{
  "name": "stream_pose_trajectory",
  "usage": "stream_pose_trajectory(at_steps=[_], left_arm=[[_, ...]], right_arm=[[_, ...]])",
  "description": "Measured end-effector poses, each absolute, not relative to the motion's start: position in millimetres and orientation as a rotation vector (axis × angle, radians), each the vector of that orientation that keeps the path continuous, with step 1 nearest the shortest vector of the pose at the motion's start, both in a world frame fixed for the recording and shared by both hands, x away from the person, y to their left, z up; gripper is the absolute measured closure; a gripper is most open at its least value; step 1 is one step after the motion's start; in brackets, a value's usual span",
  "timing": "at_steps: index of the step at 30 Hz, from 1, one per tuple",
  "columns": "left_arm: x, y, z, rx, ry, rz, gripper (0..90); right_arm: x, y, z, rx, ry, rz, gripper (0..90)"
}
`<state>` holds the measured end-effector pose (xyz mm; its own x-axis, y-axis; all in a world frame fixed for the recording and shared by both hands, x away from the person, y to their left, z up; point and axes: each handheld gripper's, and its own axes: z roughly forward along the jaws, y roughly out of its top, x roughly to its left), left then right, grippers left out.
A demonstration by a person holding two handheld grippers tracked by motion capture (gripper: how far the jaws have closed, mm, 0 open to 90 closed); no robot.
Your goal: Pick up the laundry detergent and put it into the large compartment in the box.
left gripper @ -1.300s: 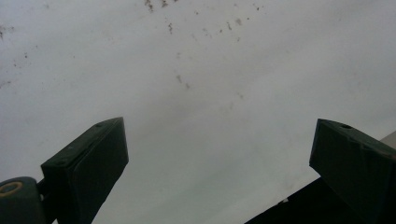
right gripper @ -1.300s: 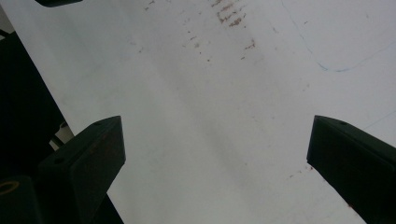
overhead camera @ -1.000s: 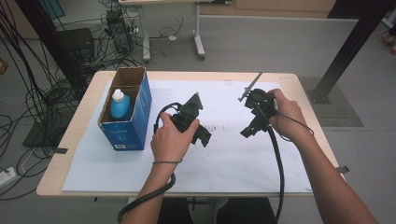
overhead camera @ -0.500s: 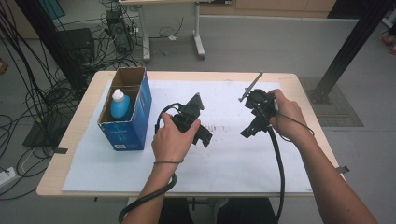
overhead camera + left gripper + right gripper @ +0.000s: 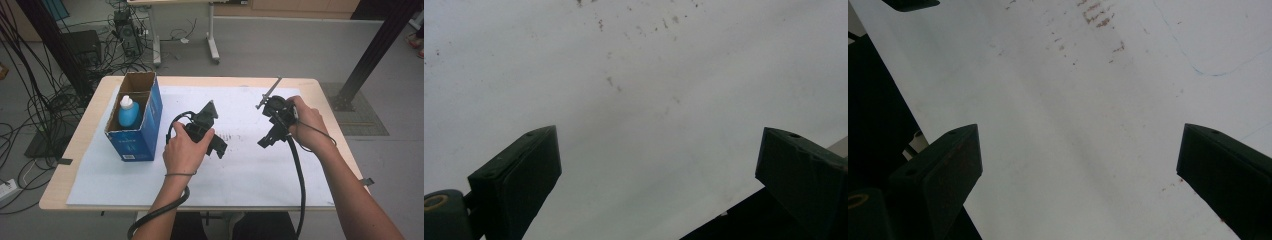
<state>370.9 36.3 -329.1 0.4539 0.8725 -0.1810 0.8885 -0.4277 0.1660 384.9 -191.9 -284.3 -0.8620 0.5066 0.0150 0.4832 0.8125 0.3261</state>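
Observation:
My left gripper [image 5: 217,146] is held in a hand over the middle of a white sheet [image 5: 250,170] that covers the table. In the left gripper view its jaws stand wide apart with nothing between them [image 5: 659,160], just the smudged sheet [image 5: 634,75] below. My right gripper [image 5: 267,139] is held at the right of the sheet and points down and leftward. Its jaws are also spread wide and empty [image 5: 1078,165] over the sheet [image 5: 1073,100].
A blue cardboard box [image 5: 135,135] stands open at the table's left with a blue, white-capped bottle [image 5: 127,111] upright inside. Dark smudges [image 5: 230,136] mark the sheet between the grippers. Cables and equipment lie on the floor behind the wooden table [image 5: 75,150].

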Motion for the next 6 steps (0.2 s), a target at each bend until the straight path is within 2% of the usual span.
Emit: stream_pose_trajectory(at_steps=[6], left_arm=[[371.5, 35.7, -330.5, 2.472, 1.527, -0.099, 4.7]], right_arm=[[386.0, -192.3, -287.2, 0.799, 2.92, 0.491, 4.2]])
